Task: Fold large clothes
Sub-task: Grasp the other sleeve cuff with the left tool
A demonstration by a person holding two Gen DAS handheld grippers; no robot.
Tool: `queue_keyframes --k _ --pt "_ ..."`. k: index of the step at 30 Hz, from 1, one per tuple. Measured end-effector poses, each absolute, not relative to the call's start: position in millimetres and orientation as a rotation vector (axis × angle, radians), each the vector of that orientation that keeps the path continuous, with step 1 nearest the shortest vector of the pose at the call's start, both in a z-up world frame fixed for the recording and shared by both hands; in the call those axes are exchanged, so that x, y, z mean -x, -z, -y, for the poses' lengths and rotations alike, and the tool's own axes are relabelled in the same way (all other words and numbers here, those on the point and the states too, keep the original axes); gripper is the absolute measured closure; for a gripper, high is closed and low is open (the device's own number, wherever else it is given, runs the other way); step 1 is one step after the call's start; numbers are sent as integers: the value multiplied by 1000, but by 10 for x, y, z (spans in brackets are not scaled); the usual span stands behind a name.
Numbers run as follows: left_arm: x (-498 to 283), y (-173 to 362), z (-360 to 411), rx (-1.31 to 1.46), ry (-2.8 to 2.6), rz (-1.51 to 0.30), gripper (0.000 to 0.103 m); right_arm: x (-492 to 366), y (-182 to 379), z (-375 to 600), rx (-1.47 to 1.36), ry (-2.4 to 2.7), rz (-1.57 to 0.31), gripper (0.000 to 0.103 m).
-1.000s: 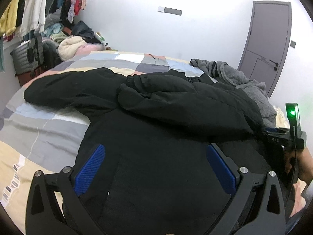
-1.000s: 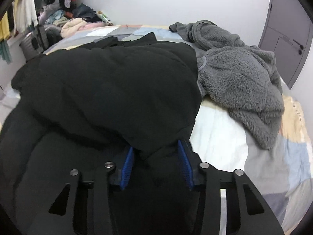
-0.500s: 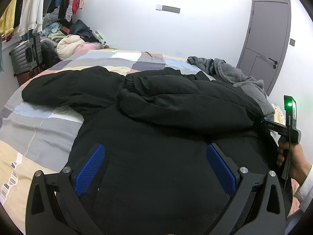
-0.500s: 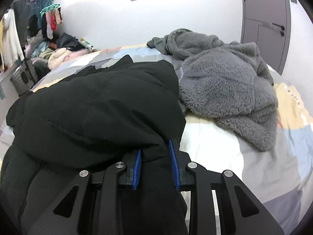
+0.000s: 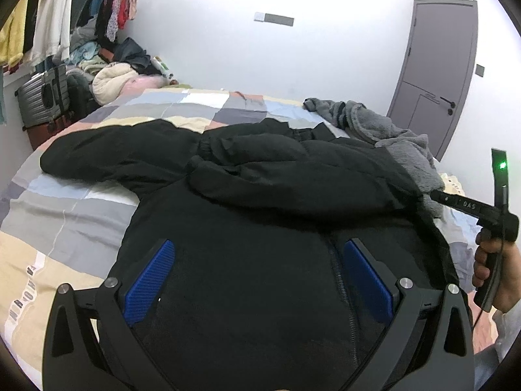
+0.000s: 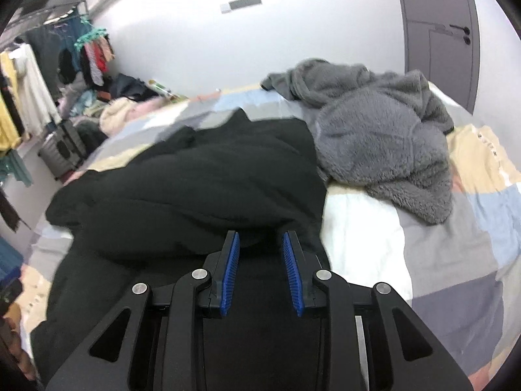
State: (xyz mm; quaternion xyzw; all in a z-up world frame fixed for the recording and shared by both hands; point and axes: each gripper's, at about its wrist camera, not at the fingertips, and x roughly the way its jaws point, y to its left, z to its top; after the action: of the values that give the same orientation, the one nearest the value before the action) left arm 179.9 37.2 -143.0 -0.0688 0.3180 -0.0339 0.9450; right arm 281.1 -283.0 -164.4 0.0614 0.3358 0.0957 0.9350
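Black jacket (image 5: pixel 260 202) spread on patchwork bed (image 5: pixel 65 221), filling centre and lower frame in both wrist views. My left claw (image 5: pixel 257 273) w/ pads wide apart over jacket body, zipper just beside right pad, nothing held. My right claw (image 6: pixel 260 254) partly parted at jacket's near edge; contact w/ fabric can't be told. Folded sleeve runs left-right across the body; other sleeve points to upper left. Grey fleece (image 6: pixel 384 137) upper right, touching jacket.

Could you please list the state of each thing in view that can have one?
Black jacket: spread on the bed, one sleeve folded across its body.
Grey fleece: crumpled beside the jacket.
Door: closed.
Left gripper: open above the jacket.
Right gripper: partly open at the jacket's fold; grip unclear.
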Motion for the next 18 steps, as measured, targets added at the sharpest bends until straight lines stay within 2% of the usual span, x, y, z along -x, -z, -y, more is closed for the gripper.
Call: queue_keyframes --k 18 --pt "-1288 1132 -296 177 115 -588 0 -1022 1202 2307 -62 -316 -446 77"
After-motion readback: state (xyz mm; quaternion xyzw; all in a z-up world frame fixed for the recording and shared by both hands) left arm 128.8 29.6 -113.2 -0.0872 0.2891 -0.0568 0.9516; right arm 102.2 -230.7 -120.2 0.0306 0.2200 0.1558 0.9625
